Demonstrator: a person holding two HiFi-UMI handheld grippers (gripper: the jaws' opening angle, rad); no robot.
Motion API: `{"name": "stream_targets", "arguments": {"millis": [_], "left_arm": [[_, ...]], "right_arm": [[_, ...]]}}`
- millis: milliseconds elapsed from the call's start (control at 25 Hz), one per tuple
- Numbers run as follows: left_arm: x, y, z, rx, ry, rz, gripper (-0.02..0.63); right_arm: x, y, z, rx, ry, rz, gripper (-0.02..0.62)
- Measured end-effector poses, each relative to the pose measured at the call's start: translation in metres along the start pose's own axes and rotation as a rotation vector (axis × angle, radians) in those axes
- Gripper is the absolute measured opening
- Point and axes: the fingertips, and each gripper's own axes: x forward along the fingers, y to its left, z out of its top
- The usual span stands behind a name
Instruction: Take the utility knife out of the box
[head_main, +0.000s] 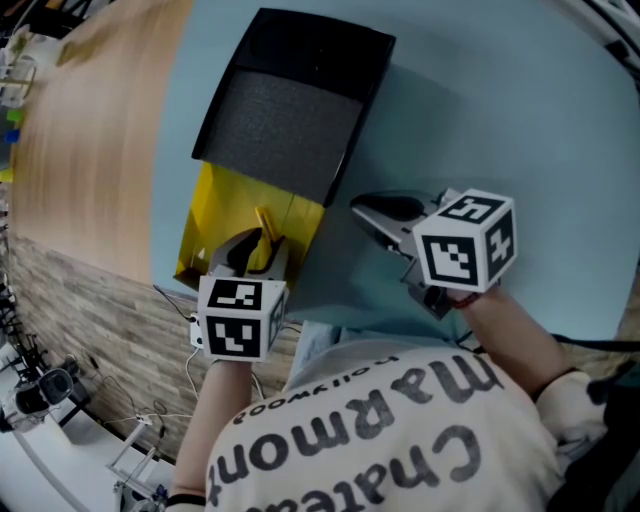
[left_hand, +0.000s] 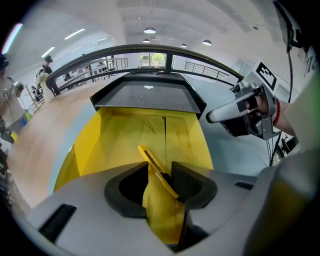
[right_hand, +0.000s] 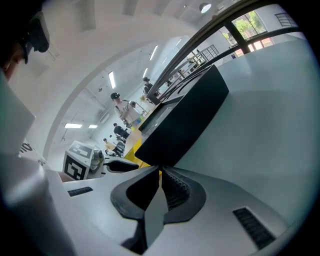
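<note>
Your left gripper stands wide open. The slim yellow utility knife, black strip along it, slants between its jaws against the right pad, over the open yellow box. Your right gripper is closed, empty.

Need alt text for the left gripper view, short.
A yellow utility knife stands tilted between the left tool's open jaws, inside the yellow box whose black lid is folded back. The right tool hangs at right over the pale blue table.

Yellow utility knife; box seemingly yellow.
</note>
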Motion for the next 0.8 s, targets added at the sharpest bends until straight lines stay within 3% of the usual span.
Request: {"name": "stream_targets", "arguments": {"millis": [320,800], "left_arm": [[0.0001,0.0074,0.0003,-0.03,-0.026,0.0,0.067],[-0.005,0.0047,0.0013,-0.025,-0.069,-0.027,0.057]], "right_arm": [[-0.0001,-0.0034,-0.0034,0.0,0.006,-0.012,0.041],[0.0046,0.0015,-0.0087,0.003,0.002,-0.001,0.041]]}}
